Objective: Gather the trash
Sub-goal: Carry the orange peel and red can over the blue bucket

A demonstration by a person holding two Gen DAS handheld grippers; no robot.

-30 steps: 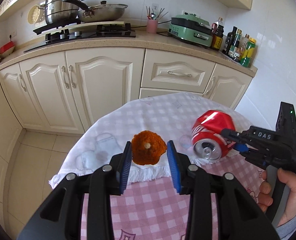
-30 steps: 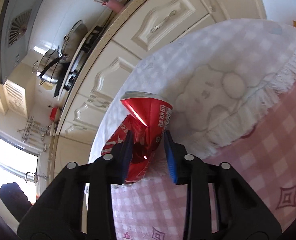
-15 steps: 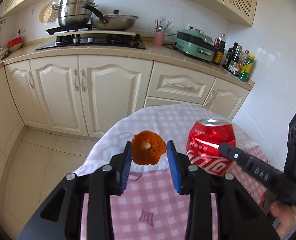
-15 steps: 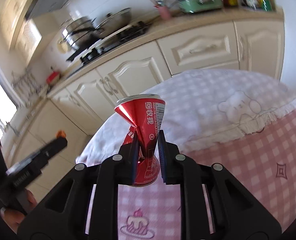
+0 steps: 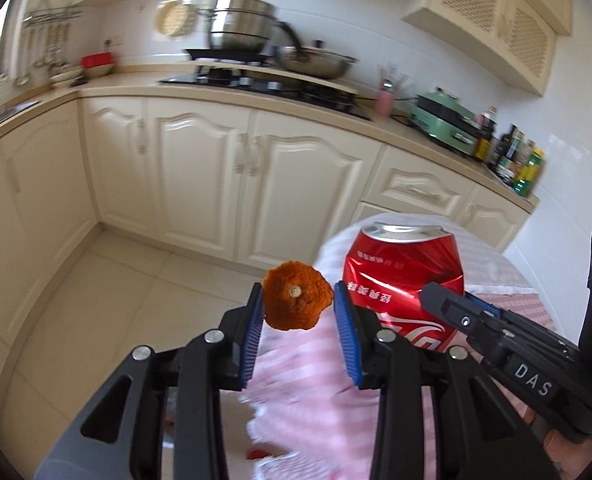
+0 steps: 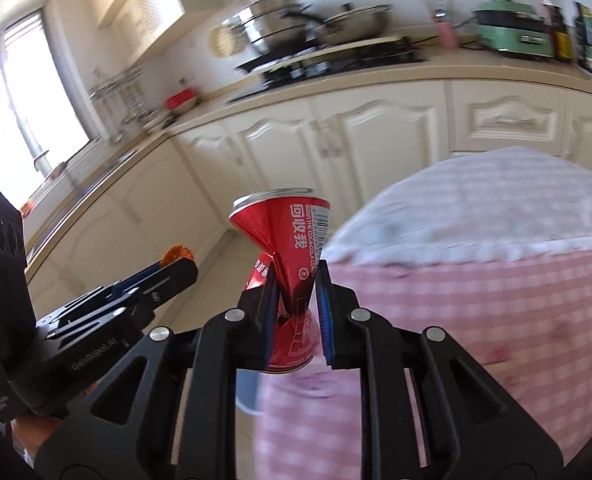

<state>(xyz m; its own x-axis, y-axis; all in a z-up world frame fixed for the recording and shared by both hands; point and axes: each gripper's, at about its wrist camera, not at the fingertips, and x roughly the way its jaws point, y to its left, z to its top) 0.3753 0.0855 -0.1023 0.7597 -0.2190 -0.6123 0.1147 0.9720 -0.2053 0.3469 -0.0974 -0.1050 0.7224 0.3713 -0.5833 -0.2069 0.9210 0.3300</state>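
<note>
In the left wrist view, the left gripper (image 5: pixel 298 306) held an orange peel (image 5: pixel 297 301) between its blue pads, the jaws partway closed and pressing the peel on both sides. The peel hung in the air above the floor (image 5: pixel 108 312), off the edge of the table (image 5: pixel 324 408) with its pink checked cloth. Just to the right, a crushed red can (image 5: pixel 406 280) stood upright in the air, pinched by the right gripper (image 5: pixel 440 300), which reached in from the right edge. Behind them ran cream cabinets (image 5: pixel 200 176) under a counter with a stove (image 5: pixel 272 84), pots (image 5: pixel 244 26) and a green cooker (image 5: pixel 446 118).

In the right wrist view, the right gripper (image 6: pixel 296 300) was clamped tight on the can (image 6: pixel 292 252) at its pinched waist, jaws narrow, with the can's top rim uppermost. The can sat in the air beside the table's (image 6: pixel 476 304) edge, with the floor behind it. To the left, the left gripper (image 6: pixel 178 262) showed side-on, the peel (image 6: pixel 177 253) poking out at its tip. The background was blurred.
</note>
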